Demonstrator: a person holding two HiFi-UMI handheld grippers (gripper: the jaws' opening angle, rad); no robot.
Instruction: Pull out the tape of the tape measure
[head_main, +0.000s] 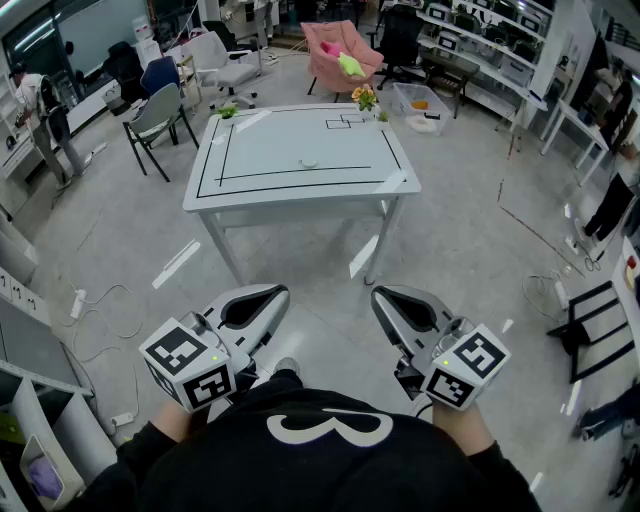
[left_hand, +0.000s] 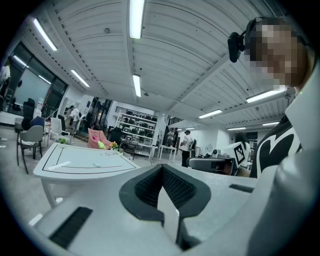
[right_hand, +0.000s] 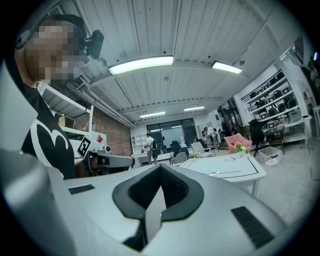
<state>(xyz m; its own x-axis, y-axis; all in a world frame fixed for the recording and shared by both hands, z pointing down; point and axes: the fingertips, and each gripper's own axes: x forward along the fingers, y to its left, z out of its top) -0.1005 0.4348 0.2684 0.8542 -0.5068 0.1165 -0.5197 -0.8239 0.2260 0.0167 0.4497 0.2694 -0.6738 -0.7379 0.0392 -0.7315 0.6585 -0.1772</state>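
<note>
Tape measure, if it is on show at all, can only be the small pale object (head_main: 310, 163) lying near the middle of the white table (head_main: 270, 135), inside the black lines marked on the top; it is too small to make out. It is well apart from both grippers, which are held low and close to the person's body, short of the table's near edge.

Left gripper (head_main: 272, 293) has its 2 jaws pressed together with nothing between them; its own view shows the dark pads meeting in 1 seam (left_hand: 162, 167). Right gripper (head_main: 385, 295) is the same, jaws together and empty (right_hand: 161, 166). Each carries its marker cube at the rear, and the 2 grippers sit side by side, tips angled slightly toward each other.

Beyond the table stand a pink armchair (head_main: 335, 50), a small bunch of flowers (head_main: 365, 97) at the far right corner, and a clear plastic bin (head_main: 420, 105) on the floor. A grey chair (head_main: 160, 115) stands to the left.
</note>
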